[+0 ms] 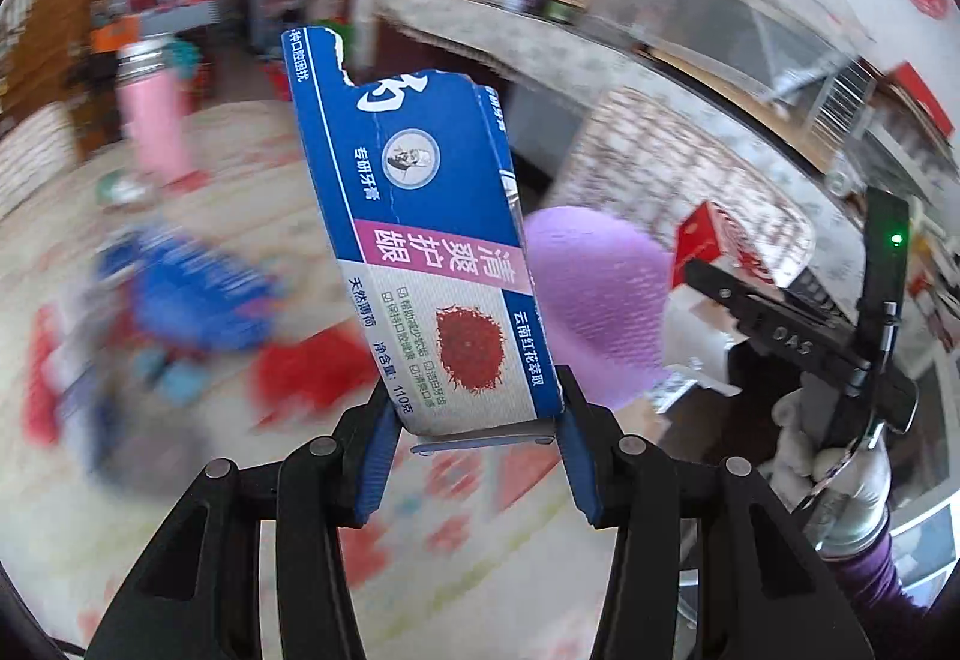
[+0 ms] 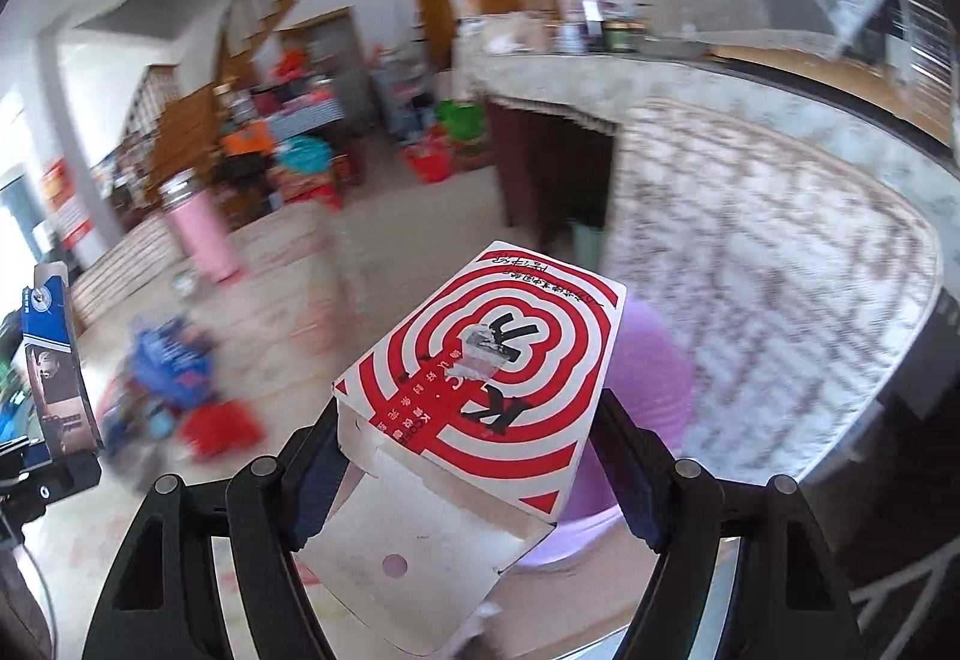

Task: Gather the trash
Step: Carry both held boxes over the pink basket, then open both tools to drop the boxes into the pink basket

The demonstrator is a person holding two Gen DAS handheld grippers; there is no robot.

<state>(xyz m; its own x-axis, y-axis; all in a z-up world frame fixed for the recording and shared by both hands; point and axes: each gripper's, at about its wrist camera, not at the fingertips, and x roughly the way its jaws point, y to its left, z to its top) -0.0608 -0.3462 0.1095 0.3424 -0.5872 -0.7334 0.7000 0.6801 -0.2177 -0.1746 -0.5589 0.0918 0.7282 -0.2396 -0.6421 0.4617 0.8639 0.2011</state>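
Both jaws clamp cartons: torn blue toothpaste box (image 1: pixel 444 264), red-white box (image 2: pixel 486 390).

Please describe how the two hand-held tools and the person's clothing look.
Both tools, left tool and right tool, have black linked arms with round rivets and blue ribbed pads. The person wears a white glove and purple sleeve.

A pink flask (image 2: pixel 198 234) stands on the patterned cloth (image 1: pixel 252 162), far beyond the jaws to their left. A counter (image 2: pixel 600 72) crowded with bottles (image 2: pixel 618 30) runs past them, upper right.
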